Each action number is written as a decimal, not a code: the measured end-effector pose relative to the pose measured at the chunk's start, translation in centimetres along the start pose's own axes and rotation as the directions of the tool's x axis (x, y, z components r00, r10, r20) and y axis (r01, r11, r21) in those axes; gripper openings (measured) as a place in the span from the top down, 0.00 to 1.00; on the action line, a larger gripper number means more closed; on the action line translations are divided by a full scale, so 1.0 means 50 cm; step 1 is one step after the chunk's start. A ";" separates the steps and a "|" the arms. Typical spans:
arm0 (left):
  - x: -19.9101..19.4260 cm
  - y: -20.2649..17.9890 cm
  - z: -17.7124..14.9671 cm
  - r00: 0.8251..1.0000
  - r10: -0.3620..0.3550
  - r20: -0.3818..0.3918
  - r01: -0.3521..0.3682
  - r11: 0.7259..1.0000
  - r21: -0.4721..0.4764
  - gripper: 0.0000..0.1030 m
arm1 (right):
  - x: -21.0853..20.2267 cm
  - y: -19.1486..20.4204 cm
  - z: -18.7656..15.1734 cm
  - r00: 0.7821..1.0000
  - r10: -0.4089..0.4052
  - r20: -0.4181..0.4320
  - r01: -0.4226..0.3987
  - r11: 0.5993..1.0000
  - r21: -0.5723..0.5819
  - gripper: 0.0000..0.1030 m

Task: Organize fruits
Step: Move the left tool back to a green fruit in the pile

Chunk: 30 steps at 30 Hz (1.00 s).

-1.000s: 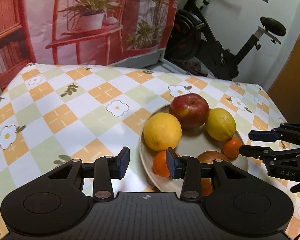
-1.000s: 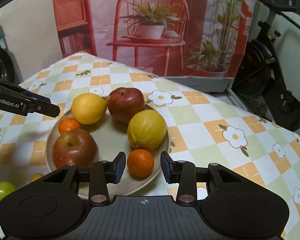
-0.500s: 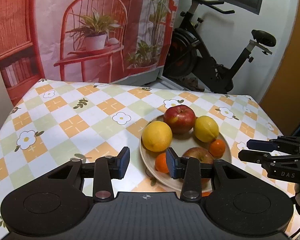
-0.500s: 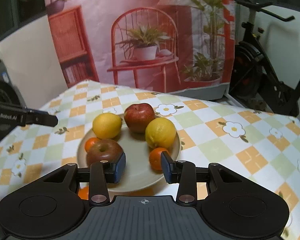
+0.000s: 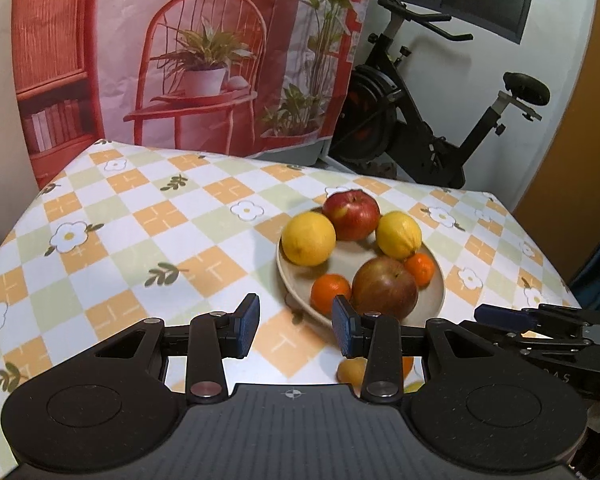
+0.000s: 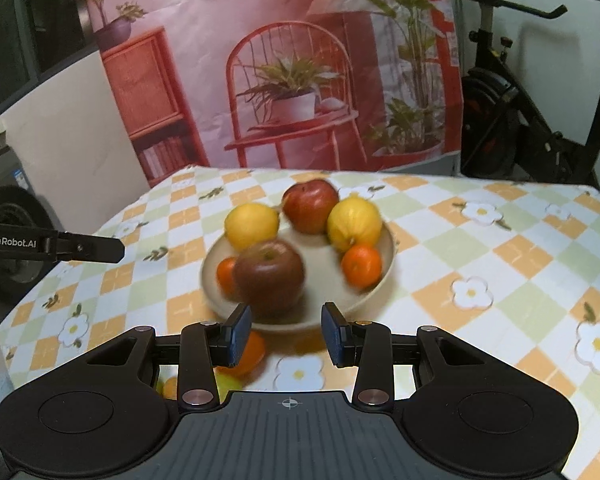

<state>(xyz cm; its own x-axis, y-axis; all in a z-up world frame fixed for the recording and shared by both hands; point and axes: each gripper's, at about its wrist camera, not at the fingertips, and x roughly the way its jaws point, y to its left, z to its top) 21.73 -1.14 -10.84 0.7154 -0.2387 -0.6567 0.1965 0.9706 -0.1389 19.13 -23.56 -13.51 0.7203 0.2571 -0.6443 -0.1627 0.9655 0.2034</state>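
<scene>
I have drawn both grippers back from the plate (image 5: 436, 276): it now sits farther off and smaller in both wrist views, with more of the checked tablecloth (image 5: 148, 240) showing. The left gripper (image 5: 296, 326) and right gripper (image 6: 286, 334) no longer frame the fruit on the plate. Small fruits (image 6: 252, 354) lying off the plate have come into the right wrist view.

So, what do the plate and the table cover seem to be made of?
Plate: probably glazed ceramic, maybe melamine. It is beige and smooth, with a thick rounded rim and a soft sheen. Table cover: likely vinyl or oilcloth. The checked flower print looks slick, with faint glare and no visible weave, and it bends smoothly over the table edge.
</scene>
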 end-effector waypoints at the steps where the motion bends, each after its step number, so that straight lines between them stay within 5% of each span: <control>1: -0.002 0.001 -0.006 1.000 0.000 -0.001 0.000 1.000 -0.002 0.59 | -0.001 0.003 -0.005 1.000 0.003 -0.002 -0.003 1.000 0.001 0.65; 30: -0.008 0.003 -0.084 1.000 -0.007 -0.024 0.007 1.000 -0.030 0.59 | 0.022 0.056 -0.083 0.991 0.123 -0.055 -0.124 0.992 -0.016 0.58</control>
<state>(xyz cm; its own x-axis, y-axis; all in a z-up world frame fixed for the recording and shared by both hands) 18.66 -0.78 -13.73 0.6973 -0.2451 -0.6735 0.1811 0.9695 -0.1653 16.65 -20.43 -16.69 0.6566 0.3759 -0.6539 -0.2615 0.9266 0.2701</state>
